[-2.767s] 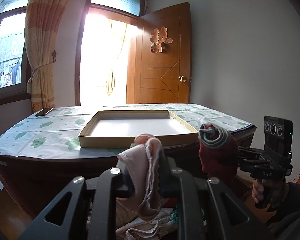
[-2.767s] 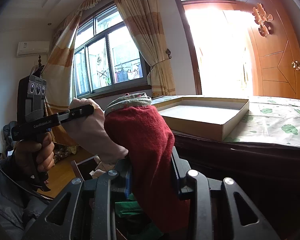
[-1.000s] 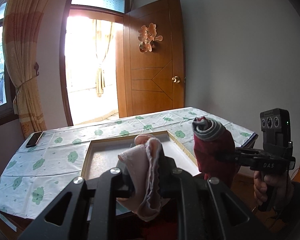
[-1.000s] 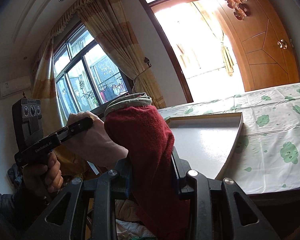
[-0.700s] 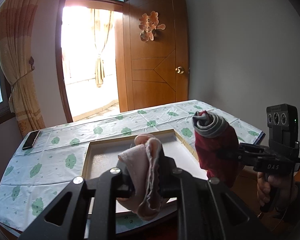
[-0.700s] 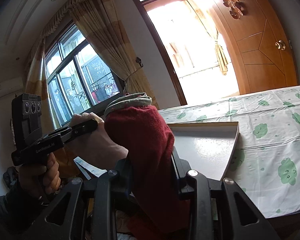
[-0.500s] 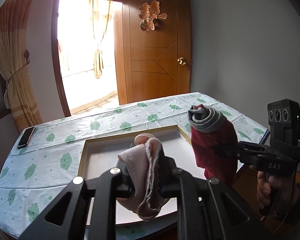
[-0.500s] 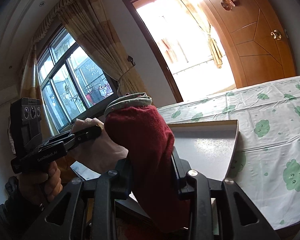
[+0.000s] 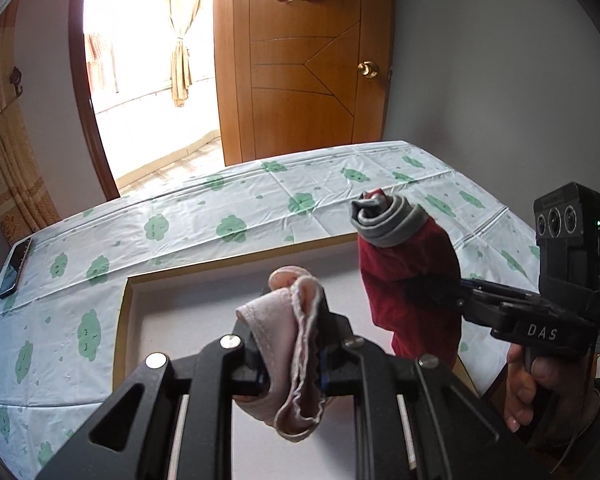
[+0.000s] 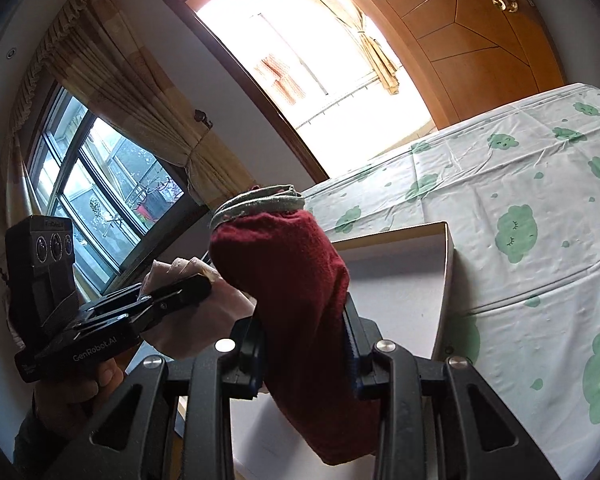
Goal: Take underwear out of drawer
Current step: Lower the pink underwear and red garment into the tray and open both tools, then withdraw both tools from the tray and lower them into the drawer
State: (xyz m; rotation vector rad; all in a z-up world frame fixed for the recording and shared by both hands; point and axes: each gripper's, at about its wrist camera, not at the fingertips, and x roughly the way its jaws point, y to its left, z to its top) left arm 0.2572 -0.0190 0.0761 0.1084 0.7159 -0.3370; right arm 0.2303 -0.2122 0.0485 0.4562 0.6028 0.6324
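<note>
My left gripper (image 9: 290,344) is shut on pink underwear (image 9: 288,328) with a frilled edge and holds it above the shallow cardboard box (image 9: 180,276) on the table. My right gripper (image 10: 304,344) is shut on dark red underwear (image 10: 296,280) with a grey waistband, also above the box (image 10: 446,280). In the left wrist view the red underwear (image 9: 410,272) hangs to the right of the pink one. In the right wrist view the pink underwear (image 10: 196,316) sits to the left. The drawer is out of view.
The table carries a white cloth with green prints (image 9: 228,224). A dark phone (image 9: 15,262) lies at its far left edge. A wooden door (image 9: 304,60) and a bright doorway stand behind the table. A curtained window (image 10: 100,184) is on the left.
Both grippers have risen from below the table's edge and moved forward over the box, each still holding its underwear. The views now look down on the table.
</note>
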